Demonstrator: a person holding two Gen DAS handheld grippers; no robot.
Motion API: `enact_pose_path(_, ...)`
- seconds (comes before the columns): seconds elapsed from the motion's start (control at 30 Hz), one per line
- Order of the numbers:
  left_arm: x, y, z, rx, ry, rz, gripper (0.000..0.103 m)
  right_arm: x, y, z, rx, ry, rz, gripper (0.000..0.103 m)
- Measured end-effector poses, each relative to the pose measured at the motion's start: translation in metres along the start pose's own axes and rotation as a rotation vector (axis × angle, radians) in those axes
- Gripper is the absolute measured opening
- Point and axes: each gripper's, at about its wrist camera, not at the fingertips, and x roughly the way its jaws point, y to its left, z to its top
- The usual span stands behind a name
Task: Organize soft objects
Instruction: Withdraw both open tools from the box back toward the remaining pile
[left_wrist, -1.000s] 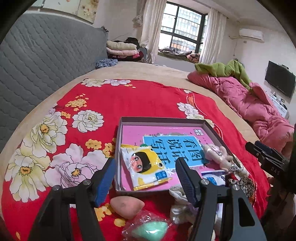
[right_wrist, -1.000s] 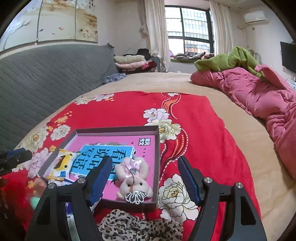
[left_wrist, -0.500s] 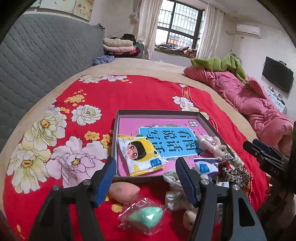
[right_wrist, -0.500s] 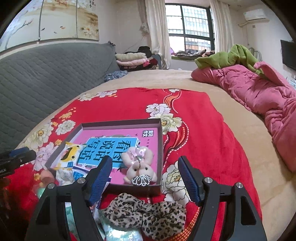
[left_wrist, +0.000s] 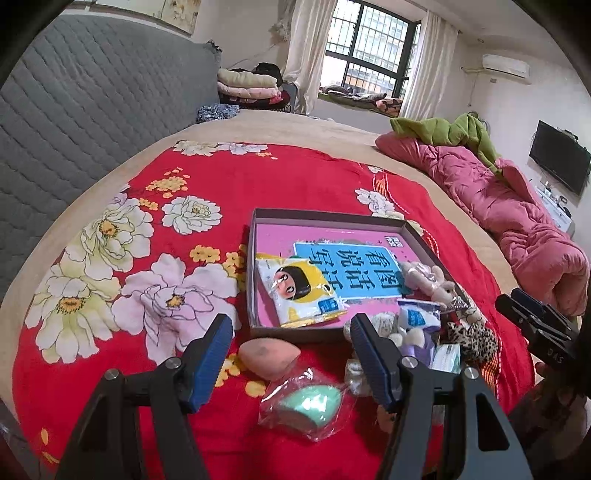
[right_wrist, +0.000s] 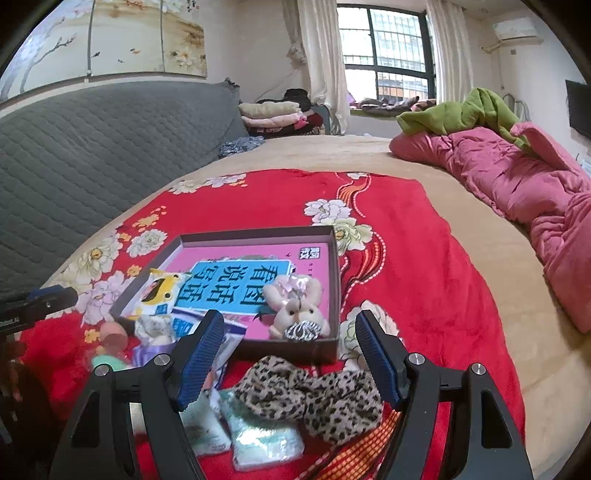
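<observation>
Both tools gaped wide, empty: left tool (left_wrist: 291, 360) above pink sponge (left_wrist: 267, 356) beside box (left_wrist: 255, 258); right tool (right_wrist: 290, 356) over leopard scrunchie (right_wrist: 314, 395) on bed.

Left wrist view: low over the bed's near left, facing the window, close above the peach sponge (left_wrist: 267, 357).
Right wrist view: low, further right, same heading, close above the leopard bow (right_wrist: 314, 391).
Shared: shallow box (left_wrist: 325, 218) (right_wrist: 334, 258), red blanket, window.
</observation>
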Motion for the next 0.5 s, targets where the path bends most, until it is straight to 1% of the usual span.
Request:
enact_pose_path(0.27,-0.008,0.001,-0.012,0.017,0.023,0.005,0.066,-0.014,0.009,-0.01,-0.02,0.006,0.008,0.075)
enact_pose_path(0.5,-0.007,-0.005,-0.026,0.034,0.076,-0.023,0.066,-0.024,0.012,-0.018,-0.025,0.021,0.02,0.075)
